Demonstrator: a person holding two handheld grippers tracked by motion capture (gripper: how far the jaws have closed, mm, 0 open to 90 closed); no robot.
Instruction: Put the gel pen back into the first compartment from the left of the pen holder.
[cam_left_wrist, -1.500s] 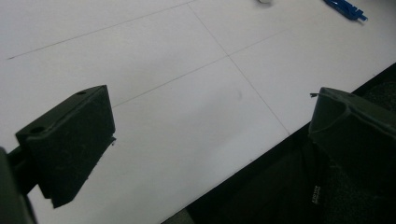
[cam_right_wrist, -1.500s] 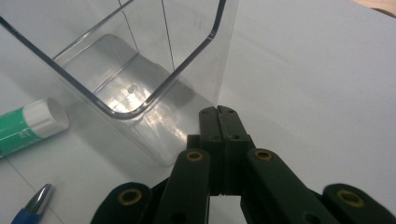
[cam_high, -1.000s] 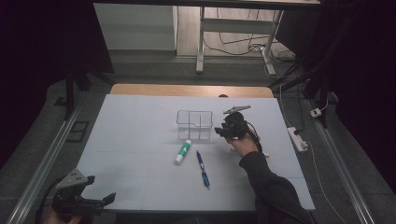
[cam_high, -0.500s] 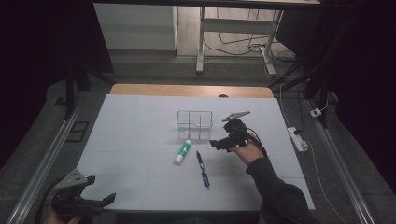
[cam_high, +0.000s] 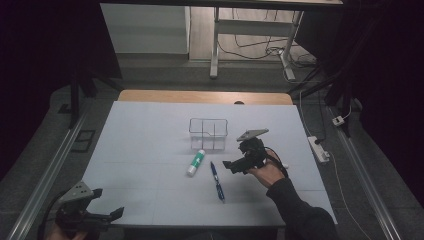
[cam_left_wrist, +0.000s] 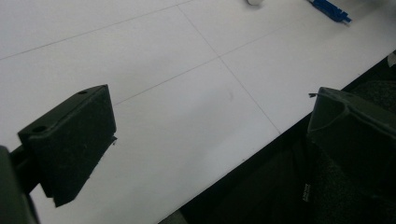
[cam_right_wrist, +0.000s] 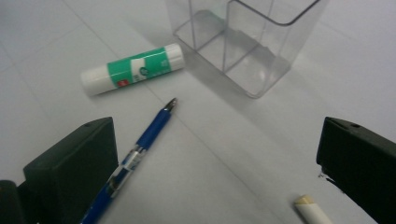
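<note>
- The right gripper (cam_high: 229, 164) hovers over the white surface (cam_high: 150, 145) at about 4 o'clock from its middle, held in a person's hand (cam_high: 265, 172) with a dark sleeve; its jaws stand wide apart with nothing between them.
- In the right gripper view, a blue pen (cam_right_wrist: 135, 151) lies flat — its tip toward 1 o'clock, its barrel passing just beside the left jaw.
- A green-and-white glue stick (cam_right_wrist: 132, 68) lies on its side at 11 o'clock from the pen tip, near it but apart.
- A clear divided box (cam_right_wrist: 247, 42) stands upright at 1 o'clock, empty as far as can be seen.
- A small white piece (cam_right_wrist: 312, 212) lies near the right jaw at 5 o'clock.
- The left gripper (cam_high: 107, 216) sits at the surface's near edge at 7 o'clock, well apart from the rest — jaws wide open and holding nothing.
</note>
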